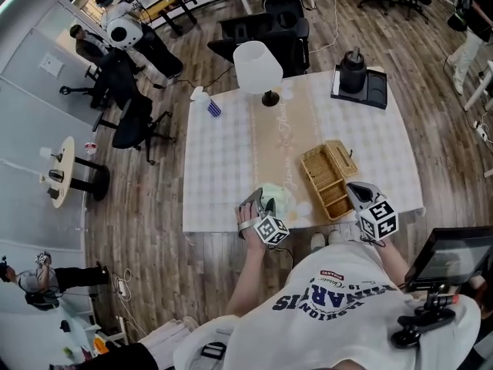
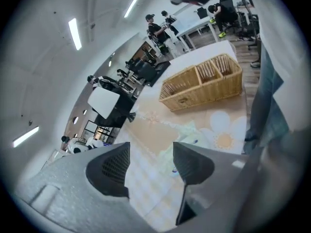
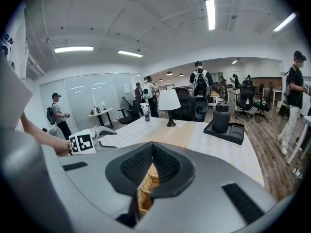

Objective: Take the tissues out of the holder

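Nearly done, by the look. Left claw (image 2: 151, 149) wide, nothing between the jaws. Tissues (image 2: 194, 134) lie on the tablecloth (image 2: 151, 198) just beyond, right of centre, clear of the pads. Farther, upper right, the wicker holder (image 2: 201, 84) looks emptied. Right claw (image 3: 153, 152) closed, wicker showing beneath.

Pale green tissues (image 1: 279, 200) flat, outside and just beside the upright 3-compartment wicker holder (image 1: 326, 178)
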{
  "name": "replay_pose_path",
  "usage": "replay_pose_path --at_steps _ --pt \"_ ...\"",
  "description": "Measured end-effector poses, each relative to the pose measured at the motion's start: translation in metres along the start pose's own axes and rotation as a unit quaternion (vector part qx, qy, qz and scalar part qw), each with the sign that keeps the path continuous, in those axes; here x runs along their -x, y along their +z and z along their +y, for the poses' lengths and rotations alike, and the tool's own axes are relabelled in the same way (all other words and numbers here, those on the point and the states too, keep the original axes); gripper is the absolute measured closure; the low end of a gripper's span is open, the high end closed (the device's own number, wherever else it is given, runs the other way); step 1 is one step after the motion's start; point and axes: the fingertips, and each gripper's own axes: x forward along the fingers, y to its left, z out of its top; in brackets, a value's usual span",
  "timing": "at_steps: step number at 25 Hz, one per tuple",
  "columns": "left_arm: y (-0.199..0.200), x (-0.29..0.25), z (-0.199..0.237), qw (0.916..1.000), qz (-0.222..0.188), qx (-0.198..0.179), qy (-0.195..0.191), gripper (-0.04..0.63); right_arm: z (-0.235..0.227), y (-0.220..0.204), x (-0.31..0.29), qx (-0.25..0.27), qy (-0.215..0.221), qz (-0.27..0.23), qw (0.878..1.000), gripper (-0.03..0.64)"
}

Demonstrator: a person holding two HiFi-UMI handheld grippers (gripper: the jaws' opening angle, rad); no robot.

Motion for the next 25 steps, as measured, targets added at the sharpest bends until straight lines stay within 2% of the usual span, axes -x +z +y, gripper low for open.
replay_pose_path --at_steps 3,5,7,10,12,13,15,20,24,25 --pt "0.032 0.041 0.040 0.9964 -0.068 0.033 0.038 0.330 0.003 0.001 -0.004 0.002 0.007 -0.002 1.000 0.609" --pt "0.056 0.072 0.068 0.9876 -0.127 0.077 0.051 0.331 0.006 0.001 -0.008 0.003 0.013 -0.002 1.000 0.609" --pt "0.074 0.100 0.097 0.9769 -0.166 0.119 0.063 0.385 0.009 0.002 -0.010 0.004 0.020 -0.004 1.000 0.609" --pt "0.096 0.139 0.136 0.9547 -0.223 0.175 0.091 0.415 0.013 0.004 -0.012 0.007 0.027 -0.008 1.000 0.609" --pt "0.106 0.161 0.156 0.9338 -0.260 0.223 0.104 0.419 0.016 0.006 -0.014 0.011 0.032 -0.012 0.999 0.609" --pt "0.110 0.171 0.164 0.9205 -0.280 0.252 0.104 0.419 0.018 0.008 -0.016 0.012 0.035 -0.014 0.999 0.609" --pt "0.118 0.185 0.169 0.8948 -0.320 0.300 0.083 0.419 0.022 0.009 -0.017 0.012 0.041 -0.017 0.999 0.609" --pt "0.134 0.180 0.145 0.8499 -0.373 0.372 -0.004 0.419 0.027 0.010 -0.019 0.012 0.053 -0.028 0.998 0.609" --pt "0.136 0.181 0.123 0.8222 -0.382 0.417 -0.061 0.491 0.041 0.021 -0.008 0.010 0.065 -0.039 0.997 0.609" --pt "0.137 0.184 0.115 0.8183 -0.380 0.424 -0.079 0.553 0.045 0.021 -0.003 0.005 0.065 -0.039 0.997 0.609"
